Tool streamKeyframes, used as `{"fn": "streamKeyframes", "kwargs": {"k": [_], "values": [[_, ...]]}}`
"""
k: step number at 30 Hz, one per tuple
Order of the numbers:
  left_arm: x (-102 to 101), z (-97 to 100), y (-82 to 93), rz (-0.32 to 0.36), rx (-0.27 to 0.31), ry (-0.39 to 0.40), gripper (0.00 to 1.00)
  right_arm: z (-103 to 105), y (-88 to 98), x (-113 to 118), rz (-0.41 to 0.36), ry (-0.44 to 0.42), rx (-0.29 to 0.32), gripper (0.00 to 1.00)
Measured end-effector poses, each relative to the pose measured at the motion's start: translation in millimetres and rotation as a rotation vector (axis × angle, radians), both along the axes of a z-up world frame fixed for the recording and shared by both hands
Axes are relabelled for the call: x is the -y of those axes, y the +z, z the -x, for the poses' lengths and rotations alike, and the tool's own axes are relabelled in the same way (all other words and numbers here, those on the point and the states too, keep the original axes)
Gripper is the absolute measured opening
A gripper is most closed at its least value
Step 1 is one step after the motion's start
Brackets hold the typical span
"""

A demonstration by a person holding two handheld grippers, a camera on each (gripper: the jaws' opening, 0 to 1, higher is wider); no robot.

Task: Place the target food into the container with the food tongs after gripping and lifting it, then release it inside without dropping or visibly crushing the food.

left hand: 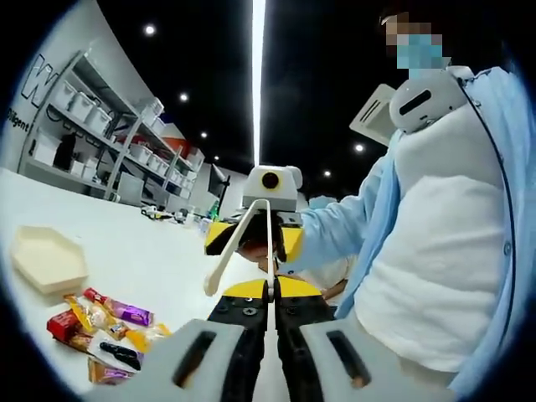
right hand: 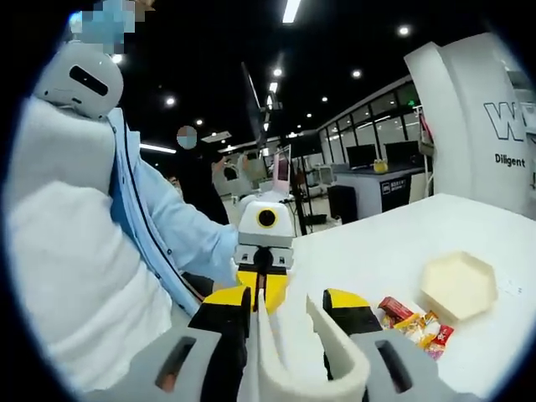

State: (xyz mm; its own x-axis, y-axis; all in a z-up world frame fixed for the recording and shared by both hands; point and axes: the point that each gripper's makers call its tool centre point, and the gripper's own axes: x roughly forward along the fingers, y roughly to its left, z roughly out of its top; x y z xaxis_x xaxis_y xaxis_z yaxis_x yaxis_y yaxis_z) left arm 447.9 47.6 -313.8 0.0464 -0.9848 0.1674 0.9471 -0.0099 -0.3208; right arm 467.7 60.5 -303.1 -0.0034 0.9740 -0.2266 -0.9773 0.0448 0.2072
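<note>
The tongs [right hand: 289, 356] are clasped in the right hand-held gripper [right hand: 285, 322], raised well above the surface [right hand: 377, 251]. The left hand-held gripper [left hand: 272, 306] is clenched on nothing. The wrapped snacks [left hand: 105, 322] lie beside the hexagonal container [left hand: 46, 260]. A slick wrapper could slip from loosely squeezed tongs; too hard a squeeze would crush it.

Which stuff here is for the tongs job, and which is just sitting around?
For the job:
- tongs, in the right gripper
- snack packets on the table
- hexagonal container
- left gripper, jaws closed, nothing between them

Just around:
- shelves with bins
- wall lettering
- far desks
</note>
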Motion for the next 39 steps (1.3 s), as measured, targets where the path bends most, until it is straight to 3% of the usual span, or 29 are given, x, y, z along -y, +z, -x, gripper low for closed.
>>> {"fn": "streamKeyframes", "kwargs": {"k": [39], "values": [[-4.5, 3.3, 0.8, -0.016, 0.003, -0.009, 0.01, 9.3, -3.8, -0.9, 0.072, 0.032, 0.036, 0.21]]}}
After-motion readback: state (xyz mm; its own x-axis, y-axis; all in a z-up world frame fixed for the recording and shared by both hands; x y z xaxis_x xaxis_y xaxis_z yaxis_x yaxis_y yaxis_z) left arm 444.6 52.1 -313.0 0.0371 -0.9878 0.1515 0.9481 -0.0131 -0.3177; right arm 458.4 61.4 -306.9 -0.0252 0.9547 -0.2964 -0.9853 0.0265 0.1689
